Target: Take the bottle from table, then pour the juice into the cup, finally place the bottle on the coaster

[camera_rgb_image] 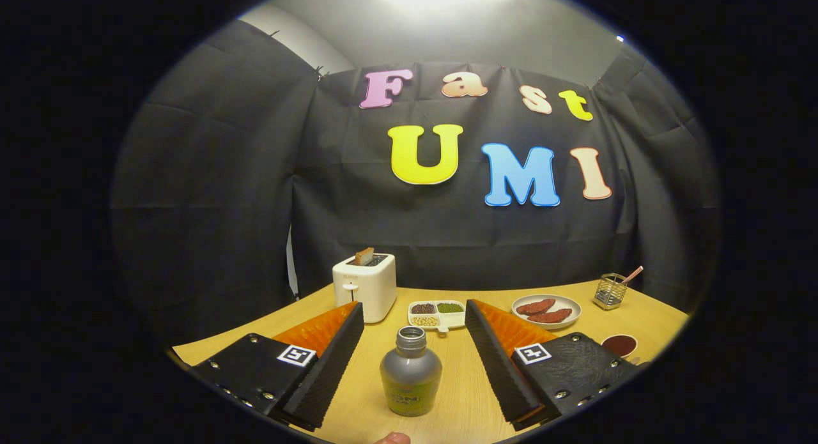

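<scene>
Gripper view
Gripper (414, 361): fingers spread wide, one on each side of the bottle, neither touching it; nothing held.
Bottle (410, 372): stands upright on the table (645, 316), between the fingers, gaps on both sides; cap appears to be off, the neck open.
Bottle contents: cannot tell through the grey body; a green label sits low on it.
Task stage: by my reading, the very start; the bottle is not yet gripped, so grasp, pour and placing are all left.
Next move, as a judgement: close the fingers on the bottle's body, keeping it upright since the neck looks open.
Cup or coaster: a small dark round thing (618, 345) lies at about 3 o'clock from the bottle, past the right finger; whether it is the cup, the coaster or a dish I cannot tell.
Toaster (364, 284): at 11 o'clock from the bottle, beyond the fingers, a slice standing in its slot.
Divided tray (438, 313): at 12 o'clock, beyond the bottle; compartments hold dark, green and pale grains.
Plate (546, 311): at 1 o'clock, two reddish-brown pieces on it.
Wire basket (610, 290): at 2 o'clock, far side of the table; a thin stick leans out of it.
</scene>
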Demonstrator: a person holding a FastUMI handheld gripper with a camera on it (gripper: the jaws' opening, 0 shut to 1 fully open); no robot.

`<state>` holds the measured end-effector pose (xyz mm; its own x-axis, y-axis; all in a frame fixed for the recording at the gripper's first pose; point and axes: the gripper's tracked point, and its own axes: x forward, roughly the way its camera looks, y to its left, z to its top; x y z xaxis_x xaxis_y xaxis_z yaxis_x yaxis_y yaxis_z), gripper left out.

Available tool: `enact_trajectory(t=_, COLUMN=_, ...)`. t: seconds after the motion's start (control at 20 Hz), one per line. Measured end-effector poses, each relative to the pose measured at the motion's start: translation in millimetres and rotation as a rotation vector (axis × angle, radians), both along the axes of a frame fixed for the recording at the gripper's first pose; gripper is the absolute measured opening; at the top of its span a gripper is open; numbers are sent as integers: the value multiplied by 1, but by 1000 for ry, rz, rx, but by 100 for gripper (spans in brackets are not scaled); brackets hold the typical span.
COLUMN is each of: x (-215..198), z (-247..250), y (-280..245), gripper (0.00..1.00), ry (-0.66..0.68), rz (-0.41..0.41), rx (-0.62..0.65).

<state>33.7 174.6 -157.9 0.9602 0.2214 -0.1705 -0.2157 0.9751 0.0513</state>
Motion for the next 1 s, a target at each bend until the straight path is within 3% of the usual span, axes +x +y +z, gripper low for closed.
enact_trajectory(t=1.0, x=-1, z=-127, y=13, gripper=98, ry=286, rz=-57, rx=-19)
